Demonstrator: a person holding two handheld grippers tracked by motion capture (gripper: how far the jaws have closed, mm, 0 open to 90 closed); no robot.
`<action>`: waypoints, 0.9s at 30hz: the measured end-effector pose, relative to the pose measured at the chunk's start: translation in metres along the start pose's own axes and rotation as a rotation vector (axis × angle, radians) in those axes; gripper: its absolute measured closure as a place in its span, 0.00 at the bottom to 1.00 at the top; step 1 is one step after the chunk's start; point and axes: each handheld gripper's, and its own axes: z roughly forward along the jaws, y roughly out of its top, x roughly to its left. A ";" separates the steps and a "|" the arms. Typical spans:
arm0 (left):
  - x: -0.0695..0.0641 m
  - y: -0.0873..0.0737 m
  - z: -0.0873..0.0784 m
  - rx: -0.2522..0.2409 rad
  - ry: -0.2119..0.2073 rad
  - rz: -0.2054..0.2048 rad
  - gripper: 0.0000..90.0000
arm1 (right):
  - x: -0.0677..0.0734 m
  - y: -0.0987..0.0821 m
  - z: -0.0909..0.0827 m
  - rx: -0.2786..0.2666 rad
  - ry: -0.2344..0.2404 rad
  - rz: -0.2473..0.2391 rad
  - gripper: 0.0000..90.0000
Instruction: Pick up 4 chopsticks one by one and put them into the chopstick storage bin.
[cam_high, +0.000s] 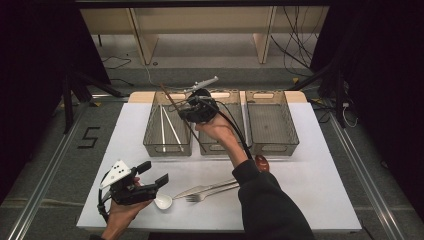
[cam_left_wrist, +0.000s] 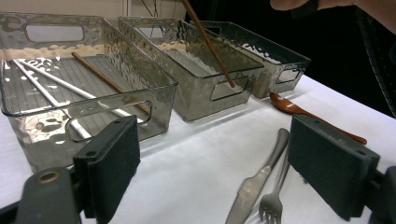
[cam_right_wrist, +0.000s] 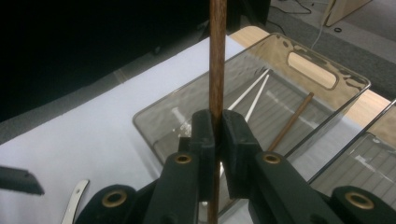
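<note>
Right gripper (cam_right_wrist: 215, 135) clamped tight on a brown chopstick (cam_right_wrist: 217, 60), up above the left bin (cam_high: 167, 125). Thin, stiff, light, slippery; best pinched near the middle. Left gripper (cam_left_wrist: 215, 172) wide open.

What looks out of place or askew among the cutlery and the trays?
Little stands out. The brown wooden chopstick is tilted only because the right gripper holds it above the left clear plastic tray. Its twin lies inside beside two white chopsticks.
</note>
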 end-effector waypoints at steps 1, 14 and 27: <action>0.000 0.000 0.000 0.000 -0.001 -0.001 0.18 | 0.000 0.001 0.001 0.000 0.000 0.009 0.94; 0.001 0.000 0.000 0.001 -0.002 0.001 0.18 | -0.006 0.020 0.017 -0.027 -0.017 0.055 0.94; 0.000 0.000 -0.001 -0.004 -0.005 -0.003 0.18 | -0.006 0.034 0.034 -0.045 -0.034 0.083 0.94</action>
